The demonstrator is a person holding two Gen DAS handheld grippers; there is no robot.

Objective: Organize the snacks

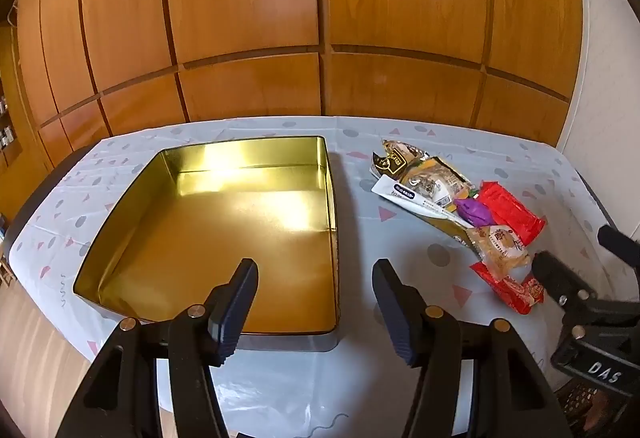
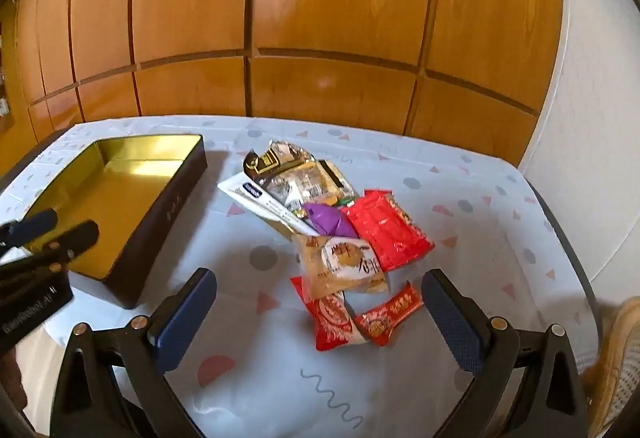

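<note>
Red wafer packet (image 2: 334, 322) lies just ahead between my right hand-held gripper's (image 2: 320, 314) wide-open jaws, nearer than my left, also open

Open gold-lined tin (image 1: 224, 238), dark outer walls, upright, nothing inside. Right of tin, apart from it: loose pile of wrapped snacks. Farthest back, gold-and-black packets (image 2: 296, 174); white sachet (image 2: 260, 204) angled toward tin; purple wrapper (image 2: 328, 220) at centre; red packet (image 2: 388, 230) on side away from tin; clear-wrapped pastry (image 2: 344, 266) nearer; two small red packets (image 2: 356, 318) nearest, touching.
</note>
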